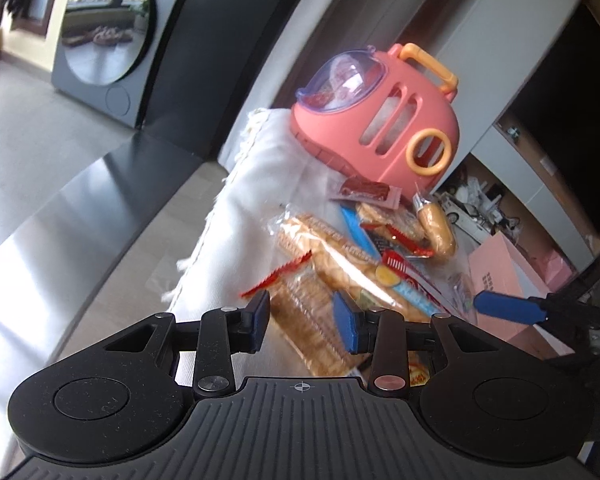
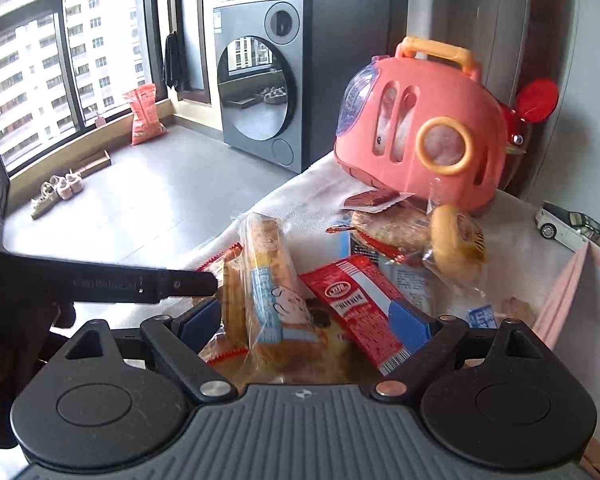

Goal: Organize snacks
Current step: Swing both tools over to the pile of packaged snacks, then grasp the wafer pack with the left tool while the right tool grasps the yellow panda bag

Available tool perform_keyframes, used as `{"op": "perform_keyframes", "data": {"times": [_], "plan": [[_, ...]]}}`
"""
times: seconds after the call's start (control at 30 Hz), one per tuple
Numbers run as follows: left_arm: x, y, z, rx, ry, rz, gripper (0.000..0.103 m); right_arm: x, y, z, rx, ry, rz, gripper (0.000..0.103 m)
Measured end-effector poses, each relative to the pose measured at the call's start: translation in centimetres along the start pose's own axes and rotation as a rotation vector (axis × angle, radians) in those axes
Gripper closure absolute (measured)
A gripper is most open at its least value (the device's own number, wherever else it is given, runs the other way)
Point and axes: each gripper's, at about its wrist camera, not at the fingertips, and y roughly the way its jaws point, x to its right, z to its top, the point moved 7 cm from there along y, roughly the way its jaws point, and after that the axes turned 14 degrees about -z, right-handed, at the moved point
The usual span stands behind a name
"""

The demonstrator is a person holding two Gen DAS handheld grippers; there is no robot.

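Snacks [image 2: 340, 276] lie heaped on a white cloth [image 1: 260, 184] spread over the table, near the cameras and in front of a pink toy case [image 2: 416, 128] with an orange handle that stands at the far end of the cloth; in the heap a clear-wrapped biscuit pack [image 1: 312, 312] lies nearest the left gripper [image 1: 306, 316], a red wafer packet [image 2: 360, 312] lies beside a blue-and-yellow cake pack [image 2: 268, 284], a round bun in clear wrap [image 2: 456, 244] sits to the right, and a small dark-red sachet [image 2: 376, 198] rests at the far edge, just beside the case. The left gripper's jaws stand apart on either side of the biscuit pack, though whether the pads touch the wrapper is hard to tell; the right gripper [image 2: 312, 326] hovers low over the pile with its jaws wide apart, the cake pack and the red packet between them. A pink box [image 1: 500, 276] stands at the right of the table; a toy car [image 2: 568, 224] sits beyond it.
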Motion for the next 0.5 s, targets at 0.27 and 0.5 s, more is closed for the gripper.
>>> {"op": "perform_keyframes", "data": {"times": [0.27,0.5], "plan": [[1.1,0.5,-0.8,-0.040,0.240,0.103,0.053,0.7,1.2,-2.6,-0.071,-0.049,-0.091,0.021],[1.8,-0.7,-2.0,-0.086,0.258,0.115,0.053,0.0,0.4,-3.9,-0.068,-0.090,-0.090,0.021]]}}
